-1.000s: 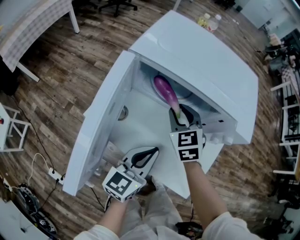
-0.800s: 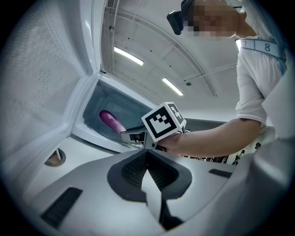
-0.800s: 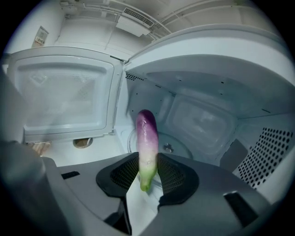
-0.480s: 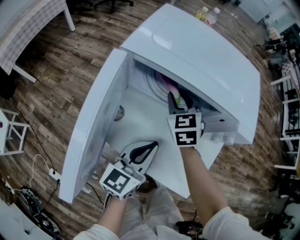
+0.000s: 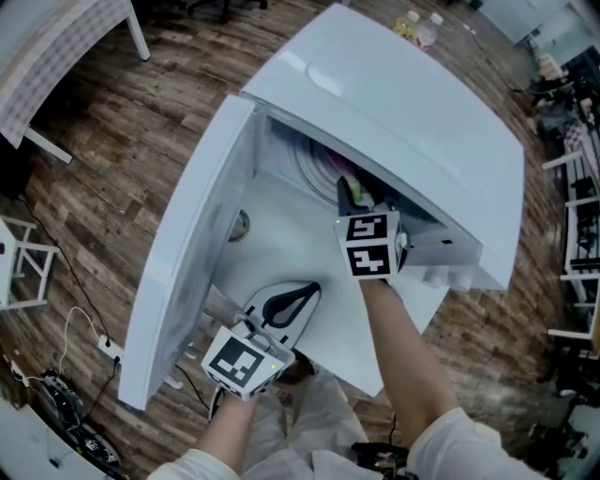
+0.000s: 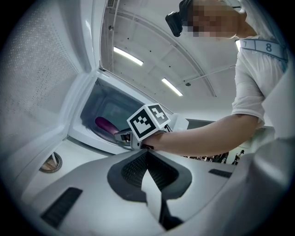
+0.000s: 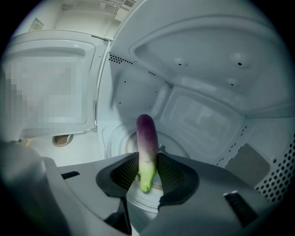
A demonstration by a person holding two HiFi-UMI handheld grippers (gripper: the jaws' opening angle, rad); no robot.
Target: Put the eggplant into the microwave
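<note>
A white microwave [image 5: 403, 103] stands on a white table with its door [image 5: 192, 253] swung open to the left. My right gripper [image 5: 352, 199] reaches into the cavity and is shut on the eggplant [image 7: 147, 138], gripping its green stem end; the purple body points inward above the glass turntable [image 7: 114, 140]. From the head view only a purple sliver of the eggplant [image 5: 330, 169] shows under the microwave's top. The left gripper view shows the eggplant [image 6: 106, 125] inside the cavity. My left gripper [image 5: 298, 302] hangs near the table's front edge, shut and holding nothing.
A round hole [image 5: 239, 225] sits in the table top beside the open door. Two bottles [image 5: 417, 28] stand behind the microwave. On the wooden floor lie a power strip [image 5: 111, 352] and cables; a table [image 5: 56, 47] is at the upper left and racks [image 5: 577, 234] at the right.
My right gripper has carried the eggplant deeper into the microwave, so most of it is now hidden under the top. The left gripper has stayed where it was.
</note>
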